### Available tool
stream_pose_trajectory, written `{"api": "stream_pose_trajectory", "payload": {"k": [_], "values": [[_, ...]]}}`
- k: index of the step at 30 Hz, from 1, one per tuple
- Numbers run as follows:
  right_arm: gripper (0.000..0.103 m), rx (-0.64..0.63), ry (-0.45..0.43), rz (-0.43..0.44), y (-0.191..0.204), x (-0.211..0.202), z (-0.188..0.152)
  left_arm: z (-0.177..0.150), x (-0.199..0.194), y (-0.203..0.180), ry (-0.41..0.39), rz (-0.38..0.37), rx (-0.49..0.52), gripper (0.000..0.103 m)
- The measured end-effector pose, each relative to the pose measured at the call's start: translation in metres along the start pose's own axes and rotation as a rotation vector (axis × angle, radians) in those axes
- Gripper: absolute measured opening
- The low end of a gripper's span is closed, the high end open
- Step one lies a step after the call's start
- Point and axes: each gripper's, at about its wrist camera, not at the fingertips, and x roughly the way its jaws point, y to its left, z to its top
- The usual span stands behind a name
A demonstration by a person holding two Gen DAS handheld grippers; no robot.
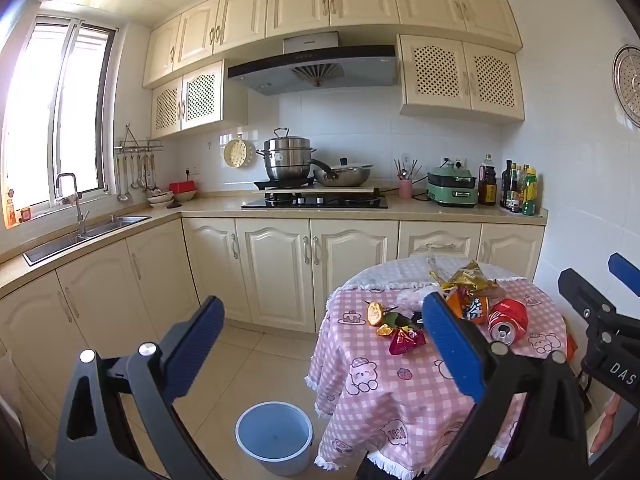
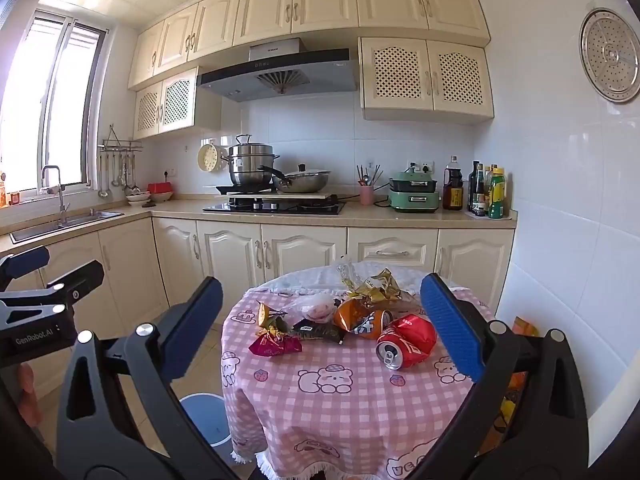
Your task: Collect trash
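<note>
Left tongs [image 1: 324, 344] wide apart, nothing between pads, hovering short of the desk [image 1: 400, 392] edge, aimed slightly down. Right tongs [image 2: 322, 326] also wide apart, empty, hovering over near side of desk. Trash clustered mid-desk on pink checked cloth: crushed red can [image 2: 406, 342] lying on side nearest right tongs; orange snack bag [image 2: 362, 320] touching it on the left; gold wrapper [image 2: 374, 284] behind, toward the far edge; black wrapper [image 2: 318, 330] and magenta wrapper [image 2: 276, 346] front-left; crumpled clear plastic [image 2: 316, 306] between. Peel scrap [image 1: 375, 313] at the left end of pile. Blue bin [image 1: 274, 436] on floor, just beside desk's left side, open, looks empty. Kitchen counter with stove and pots well behind.
</note>
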Motion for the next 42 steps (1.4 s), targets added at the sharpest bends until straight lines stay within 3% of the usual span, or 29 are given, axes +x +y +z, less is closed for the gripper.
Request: {"api": "stream_pose_trajectory", "payload": {"k": [42], "values": [[0.097, 0.010, 0.017, 0.002, 0.000, 0.004, -0.011, -0.004, 0.002, -0.004, 0.005, -0.002, 0.018, 0.097]]}}
